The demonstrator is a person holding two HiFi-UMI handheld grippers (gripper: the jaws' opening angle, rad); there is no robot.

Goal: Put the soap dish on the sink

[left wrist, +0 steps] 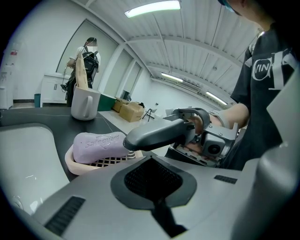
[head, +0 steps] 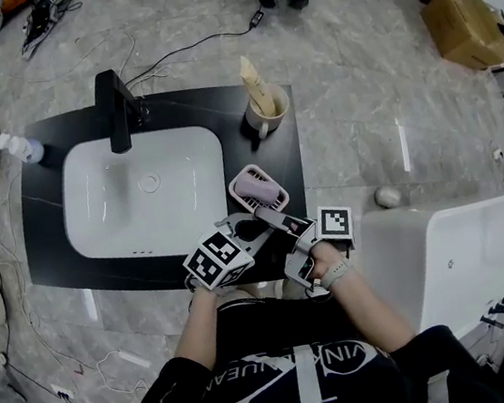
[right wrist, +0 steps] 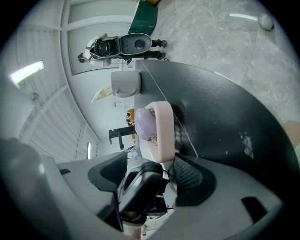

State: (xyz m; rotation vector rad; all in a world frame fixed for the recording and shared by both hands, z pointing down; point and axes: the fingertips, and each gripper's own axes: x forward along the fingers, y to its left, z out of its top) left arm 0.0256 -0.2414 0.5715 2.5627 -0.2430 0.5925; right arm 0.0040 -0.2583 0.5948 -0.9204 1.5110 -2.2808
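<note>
Right hand-held gripper (right wrist: 151, 163) straddles soap dish (right wrist: 164, 126) end.

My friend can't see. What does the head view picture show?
Seen from above, a pink soap dish with a purple soap bar sits on the black counter, right of the white sink. The left gripper and right gripper reach in at the dish's near edge; a mug stands farther back.

The black counter (head: 281, 158) (white basin (head: 143, 199) set in) carries a mug (head: 264, 113) and a soap dish (head: 258, 188) with soap (head: 251, 184).
</note>
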